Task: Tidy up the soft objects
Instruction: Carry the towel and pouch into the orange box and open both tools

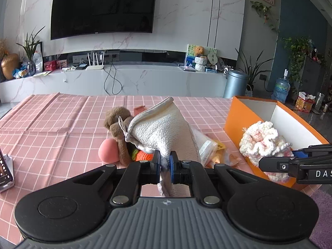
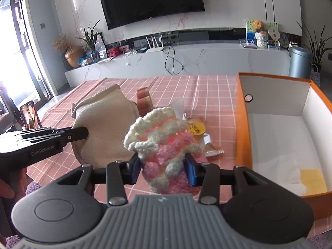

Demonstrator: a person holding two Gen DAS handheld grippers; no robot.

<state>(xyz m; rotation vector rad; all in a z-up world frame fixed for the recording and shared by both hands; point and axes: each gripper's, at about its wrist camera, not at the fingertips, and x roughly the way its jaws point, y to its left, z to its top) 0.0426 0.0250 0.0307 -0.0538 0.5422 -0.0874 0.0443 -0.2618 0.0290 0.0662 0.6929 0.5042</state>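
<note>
My left gripper (image 1: 165, 162) is shut on a white terry cloth (image 1: 159, 130) and holds it up above the pink checked tablecloth (image 1: 51, 128). The cloth also shows in the right wrist view (image 2: 103, 132), with the left gripper's side (image 2: 47, 139) beside it. My right gripper (image 2: 164, 168) is shut on a pink and white crocheted piece (image 2: 164, 143), held left of the orange box (image 2: 242, 124). In the left wrist view the crocheted piece (image 1: 263, 143) hangs at the box's (image 1: 234, 122) near corner. A brown plush toy (image 1: 118, 122), a pink ball (image 1: 109, 149) and an orange knit item (image 1: 143, 155) lie behind the cloth.
The box's white inside holds a white crumpled item (image 2: 286, 170) and a yellow sheet (image 2: 313, 178). Snack packets (image 2: 197, 130) lie on the table between cloth and box. A phone (image 2: 30, 115) stands at the table's left. A TV console stands beyond the table.
</note>
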